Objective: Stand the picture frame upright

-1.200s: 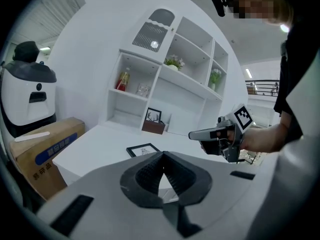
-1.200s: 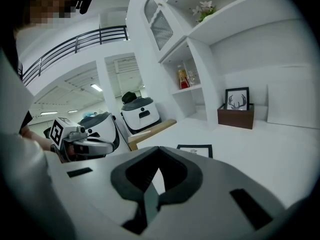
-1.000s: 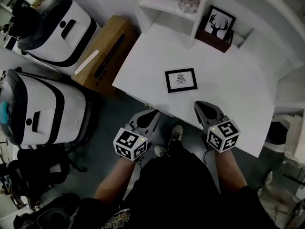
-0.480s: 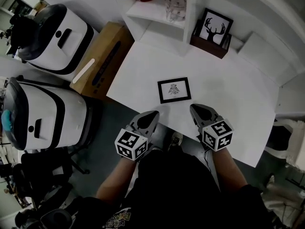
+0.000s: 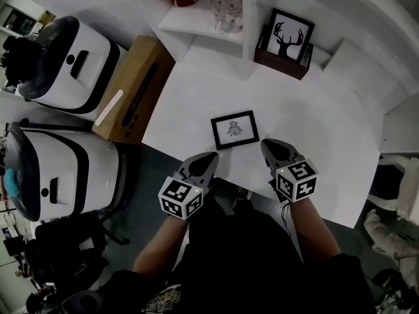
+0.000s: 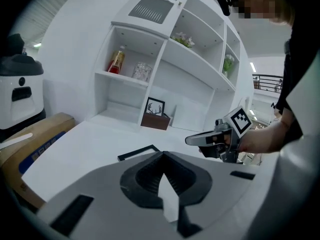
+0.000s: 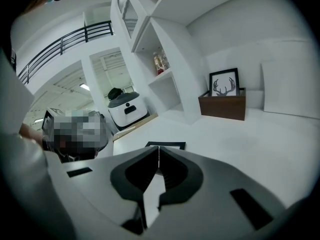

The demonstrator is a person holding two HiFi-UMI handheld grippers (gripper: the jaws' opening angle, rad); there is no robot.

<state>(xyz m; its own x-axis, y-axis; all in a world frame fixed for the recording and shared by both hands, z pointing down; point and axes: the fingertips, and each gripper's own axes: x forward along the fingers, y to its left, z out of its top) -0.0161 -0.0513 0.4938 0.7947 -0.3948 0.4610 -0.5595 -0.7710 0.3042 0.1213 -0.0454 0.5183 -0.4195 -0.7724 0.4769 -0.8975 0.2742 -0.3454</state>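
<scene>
The fingers of the left gripper (image 5: 209, 156) are pressed together with nothing between them, and so are those of the right gripper (image 5: 267, 144). Both tips hover at the near edge of the table (image 5: 314, 120), one on either side of the frame (image 5: 234, 129) and clear of it. The frame lies flat, face up. Farther back, a deer picture (image 5: 284, 34) stands in a brown box (image 5: 280, 61).

A small black picture frame (image 5: 234, 130) lies flat on the white desk (image 5: 314, 110).
</scene>
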